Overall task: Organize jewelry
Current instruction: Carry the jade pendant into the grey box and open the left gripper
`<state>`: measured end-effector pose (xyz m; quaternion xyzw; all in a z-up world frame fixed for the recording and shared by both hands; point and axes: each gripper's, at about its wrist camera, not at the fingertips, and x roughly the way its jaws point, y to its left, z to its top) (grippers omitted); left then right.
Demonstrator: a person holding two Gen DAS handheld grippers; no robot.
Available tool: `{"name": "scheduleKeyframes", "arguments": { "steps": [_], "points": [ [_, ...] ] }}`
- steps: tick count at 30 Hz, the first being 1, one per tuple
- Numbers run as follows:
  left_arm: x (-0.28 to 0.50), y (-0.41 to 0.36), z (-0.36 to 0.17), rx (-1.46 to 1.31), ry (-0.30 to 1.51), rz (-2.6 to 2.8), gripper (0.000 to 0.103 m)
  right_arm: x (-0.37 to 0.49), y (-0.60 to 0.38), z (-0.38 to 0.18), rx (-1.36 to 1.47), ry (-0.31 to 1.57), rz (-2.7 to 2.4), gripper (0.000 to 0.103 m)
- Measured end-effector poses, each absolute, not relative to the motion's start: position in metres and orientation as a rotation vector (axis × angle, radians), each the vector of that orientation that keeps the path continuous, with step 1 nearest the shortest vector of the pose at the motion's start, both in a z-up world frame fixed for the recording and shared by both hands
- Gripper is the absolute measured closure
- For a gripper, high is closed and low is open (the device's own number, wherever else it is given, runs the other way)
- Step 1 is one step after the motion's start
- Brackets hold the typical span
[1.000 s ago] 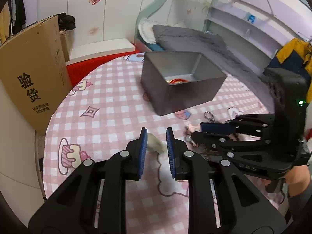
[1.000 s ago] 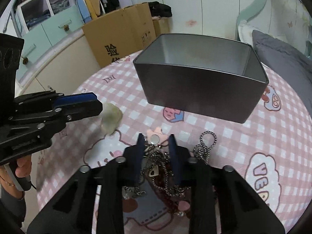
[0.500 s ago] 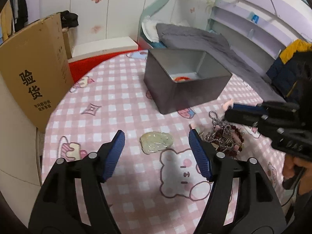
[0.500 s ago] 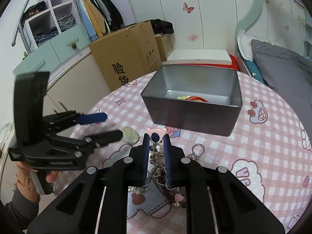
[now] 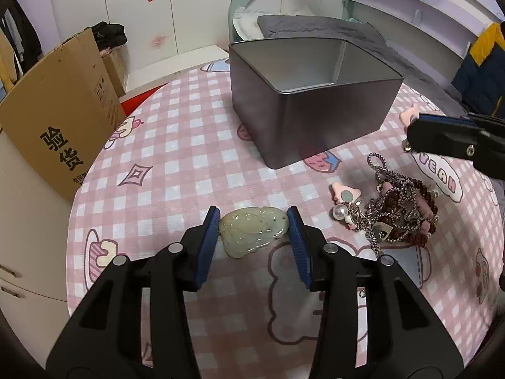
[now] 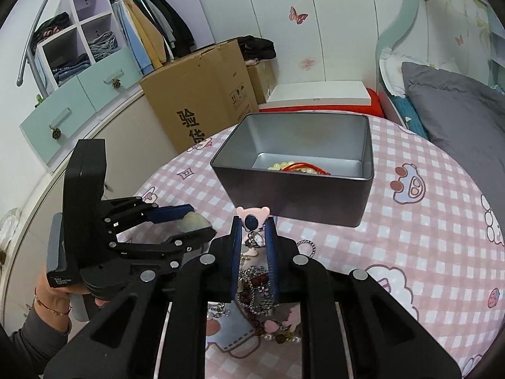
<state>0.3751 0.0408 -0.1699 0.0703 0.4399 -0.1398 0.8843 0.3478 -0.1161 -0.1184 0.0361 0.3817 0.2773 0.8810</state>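
Left gripper (image 5: 252,221): jaws closing around jade pendant (image 5: 252,232) on table (image 5: 157,170) | right gripper (image 6: 252,224): clamped on pink charm (image 6: 252,219) | tin (image 6: 300,195): behind.

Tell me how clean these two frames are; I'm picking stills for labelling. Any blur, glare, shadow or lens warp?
Left wrist view: sharp, no motion blur; the jade pendant reads clearly, the tin casts a soft shadow, and fisheye bends the shelves, with dark corners. Right wrist view: also sharp, even indoor light, mild sheen inside the tin; wardrobe and walls curve strongly at the edges.
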Motion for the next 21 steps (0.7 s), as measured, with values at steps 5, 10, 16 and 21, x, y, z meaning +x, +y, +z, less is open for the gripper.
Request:
{"name": "scheduleKeyframes", "arguments": {
  "steps": [5,10,16,21],
  "points": [
    [0.374,0.047,-0.162,0.062,0.920,-0.343,0.061,0.352,-0.121,-0.108,0.081,0.773,0.576,0.090],
    [0.374,0.050,-0.117,-0.036,0.848,-0.422,0.061,0.371,-0.129,-0.096,0.085,0.755,0.548,0.090],
    [0.408,0.029,-0.076,-0.058,0.831,-0.461,0.061,0.406,-0.125,-0.096,0.066,0.791,0.504,0.090],
    [0.444,0.007,-0.087,-0.039,0.909,-0.468,0.060,0.428,-0.121,-0.112,0.022,0.851,0.474,0.090]
  ]
}}
